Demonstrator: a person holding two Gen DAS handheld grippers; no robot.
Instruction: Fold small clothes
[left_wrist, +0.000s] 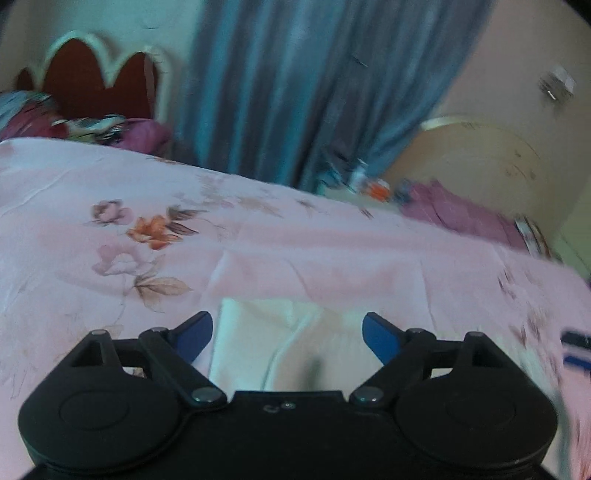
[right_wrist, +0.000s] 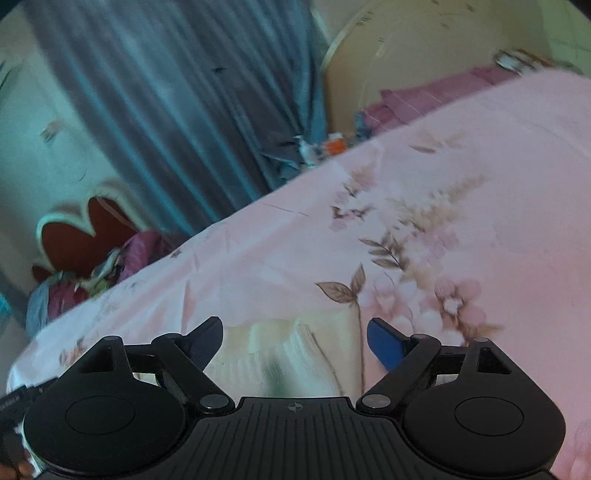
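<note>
1. The small white garment (left_wrist: 280, 343) lies flat on the pink flowered bedsheet (left_wrist: 295, 251), close to the near edge of the bed. In the right wrist view the same cloth (right_wrist: 291, 350) shows as a pale, blurred patch.

2. The left gripper (left_wrist: 287, 332) stands with its jaws wide apart, one blue pad on each side of the cloth. Neither pad presses on it, so nothing is held.

3. The right gripper (right_wrist: 294, 339) is likewise spread wide over the cloth, with nothing clamped between its pads.

4. The garment looks thin, soft and very light. A raised crease runs down its middle, so it appears already doubled over at least once.

5. It should be limp, with no stiffness. Lifted at one point it would likely droop and lose its fold.

6. The better hold is probably at two corners of one edge, one gripper on each, pinching through all layers.

7. The sheet beneath is loose and wrinkled. A deep pinch could catch it along with the cloth.
</note>
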